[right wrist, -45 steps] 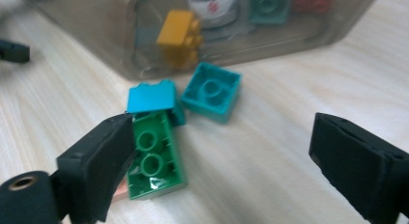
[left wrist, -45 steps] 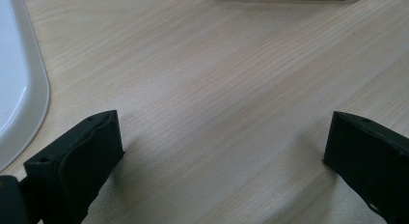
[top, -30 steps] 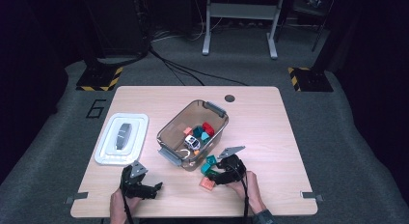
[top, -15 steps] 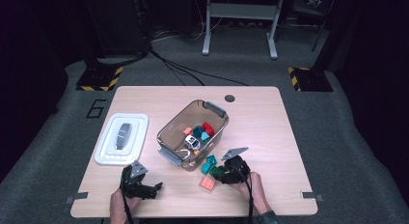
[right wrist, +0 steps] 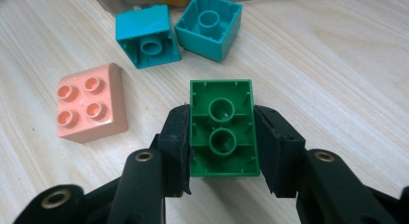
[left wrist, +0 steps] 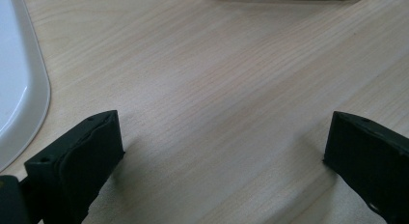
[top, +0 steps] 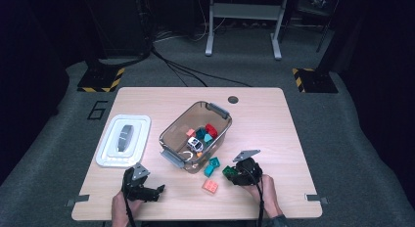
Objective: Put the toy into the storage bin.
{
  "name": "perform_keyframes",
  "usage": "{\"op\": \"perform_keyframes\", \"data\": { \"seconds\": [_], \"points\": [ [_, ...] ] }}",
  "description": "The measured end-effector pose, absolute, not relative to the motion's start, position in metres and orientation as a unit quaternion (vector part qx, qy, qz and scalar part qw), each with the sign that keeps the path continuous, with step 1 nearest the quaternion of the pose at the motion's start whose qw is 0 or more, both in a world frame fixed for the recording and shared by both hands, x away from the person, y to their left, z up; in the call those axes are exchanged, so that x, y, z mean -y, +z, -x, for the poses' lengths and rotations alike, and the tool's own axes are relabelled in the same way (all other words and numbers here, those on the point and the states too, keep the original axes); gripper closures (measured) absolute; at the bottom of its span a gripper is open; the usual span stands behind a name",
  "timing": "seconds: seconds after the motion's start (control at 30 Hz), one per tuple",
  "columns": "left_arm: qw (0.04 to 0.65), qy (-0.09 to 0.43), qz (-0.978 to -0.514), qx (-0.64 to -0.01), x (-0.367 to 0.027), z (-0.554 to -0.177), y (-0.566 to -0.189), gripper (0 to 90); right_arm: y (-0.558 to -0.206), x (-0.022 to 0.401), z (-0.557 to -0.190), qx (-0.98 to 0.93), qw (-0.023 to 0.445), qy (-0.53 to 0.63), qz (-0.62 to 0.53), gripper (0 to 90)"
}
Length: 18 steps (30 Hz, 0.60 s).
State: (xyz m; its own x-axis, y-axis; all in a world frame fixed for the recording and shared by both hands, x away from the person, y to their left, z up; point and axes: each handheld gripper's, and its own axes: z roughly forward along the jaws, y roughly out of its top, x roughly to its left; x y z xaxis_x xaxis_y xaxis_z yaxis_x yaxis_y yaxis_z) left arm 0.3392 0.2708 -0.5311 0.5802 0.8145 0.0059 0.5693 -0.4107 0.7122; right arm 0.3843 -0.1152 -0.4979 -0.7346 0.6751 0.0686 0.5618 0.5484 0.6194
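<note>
A green two-stud brick (right wrist: 222, 132) lies upside down, hollow side up, between the pads of my right gripper (right wrist: 223, 115), which is shut on it just above the table. In the high view this gripper (top: 235, 174) sits at the table's front right with the green brick (top: 229, 171) at its tip. Two teal bricks (right wrist: 147, 35) (right wrist: 210, 23) lie just beyond it, and a pink four-stud brick (right wrist: 91, 103) lies to its left. My left gripper (top: 151, 192) rests at the front left, and its jaws (left wrist: 224, 137) stand wide open over bare wood.
A clear brown bin (top: 218, 110) with grey handles stands mid-table and holds several bricks and a small toy car (top: 195, 145). Its white lid (top: 123, 139) lies to the left, with an edge of the lid (left wrist: 14, 79) close to my left gripper.
My right gripper has shifted a little to the right, away from the teal bricks, with the green brick at its tip. The left gripper has stayed in place.
</note>
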Motion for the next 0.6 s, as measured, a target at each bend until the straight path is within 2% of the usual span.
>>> {"op": "perform_keyframes", "data": {
  "seconds": [0.37,0.6],
  "points": [
    [0.342,0.179,-0.821,-0.422,-0.271,-0.339,-0.531,0.0,-0.498,0.108,-0.388,-0.878,0.093,0.303,-0.358,56.6],
    [0.342,0.179,-0.821,-0.422,-0.271,-0.339,-0.531,0.0,-0.499,0.105,-0.389,-0.882,0.098,0.296,-0.353,58.5]
  ]
}}
